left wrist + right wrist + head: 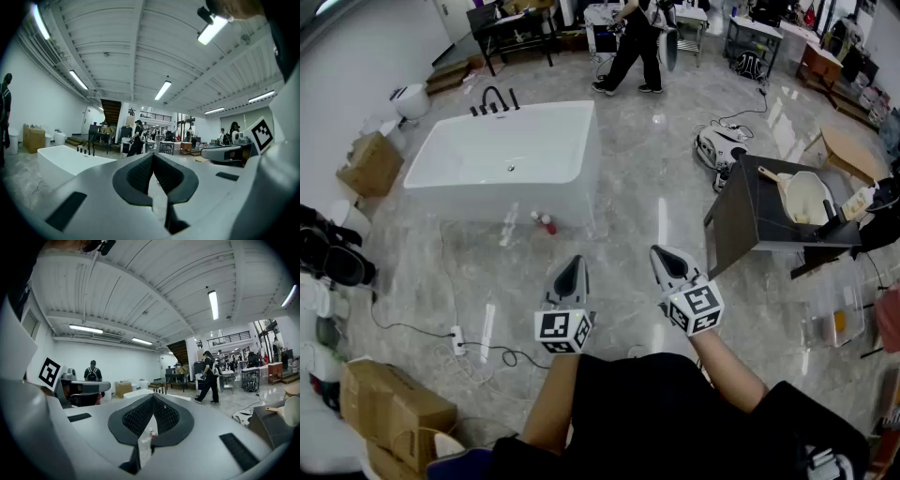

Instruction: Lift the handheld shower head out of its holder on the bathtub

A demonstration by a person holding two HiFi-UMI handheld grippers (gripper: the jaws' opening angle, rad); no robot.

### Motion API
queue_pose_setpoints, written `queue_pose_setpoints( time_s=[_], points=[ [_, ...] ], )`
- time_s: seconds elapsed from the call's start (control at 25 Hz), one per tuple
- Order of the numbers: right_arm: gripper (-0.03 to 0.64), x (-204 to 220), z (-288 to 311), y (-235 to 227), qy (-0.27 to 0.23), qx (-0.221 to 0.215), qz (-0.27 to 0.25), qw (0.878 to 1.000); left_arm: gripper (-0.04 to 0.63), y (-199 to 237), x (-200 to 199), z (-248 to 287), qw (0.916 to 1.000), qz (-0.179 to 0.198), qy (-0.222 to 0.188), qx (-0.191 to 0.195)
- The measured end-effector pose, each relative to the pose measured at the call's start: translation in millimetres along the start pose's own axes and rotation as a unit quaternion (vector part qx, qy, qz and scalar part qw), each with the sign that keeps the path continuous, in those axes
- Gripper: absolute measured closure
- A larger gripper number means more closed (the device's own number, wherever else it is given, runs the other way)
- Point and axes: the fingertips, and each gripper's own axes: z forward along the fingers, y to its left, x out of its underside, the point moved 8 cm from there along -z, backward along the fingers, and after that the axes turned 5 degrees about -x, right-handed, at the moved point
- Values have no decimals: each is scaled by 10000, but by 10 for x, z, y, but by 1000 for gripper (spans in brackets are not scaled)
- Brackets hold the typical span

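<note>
Shower head point(514, 97) tiny, indistinct among bathtub point(502, 155) fittings point(491, 98); left hand-held gripper point(573, 263) and right hand-held gripper point(664, 253) closed, empty.

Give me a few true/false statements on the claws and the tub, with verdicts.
1. Both claws are shut. True: the left claw and right claw are closed on nothing.
2. The left claw holds the shower head. False: it is empty; the black fittings stand on the far rim of the tub.
3. The claws hang over the tub. False: they are above the floor, with the tub ahead and to the left.
4. A person is beyond the tub. True.
5. Bottles sit inside the tub. False: the bottles are on the floor by its near wall.
</note>
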Motion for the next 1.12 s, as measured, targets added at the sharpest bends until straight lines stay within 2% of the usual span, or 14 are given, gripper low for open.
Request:
queue_pose_setpoints(
  time_s=[0.24, 0.68, 0.84, 0.88, 0.92, 0.96, 1.04, 1.12],
  points=[
    [620, -55, 50, -84, -149, 21, -59, 9999, 595, -20, 10, 129, 10000, -72, -38, -18],
    [618, -32, 95, -199, -78, 26, 50, 10000, 595, 59, 128, 118, 9994, -144, 83, -290],
    [617, 29, 78, -254, 37, -13, 45, 10000, 594, 127, 113, 146, 9996, -129, 69, -257],
    [609, 43, 69, -278, 63, 16, 92, 9999, 594, 145, 112, 151, 9996, -142, 73, -229],
    [543, 55, 60, -307, 86, 48, 157, 9998, 587, 157, 116, 158, 9997, -157, 84, -176],
    [448, 66, 54, -340, 108, 73, 224, 9997, 550, 166, 123, 171, 9997, -177, 102, -95],
    [403, 83, 46, -404, 142, 114, 297, 9994, 438, 186, 158, 202, 9996, -231, 170, 38],
    [387, 113, 25, -452, 167, 149, 283, 9993, 343, 212, 213, 212, 9994, -261, 229, 21]
  ],
)
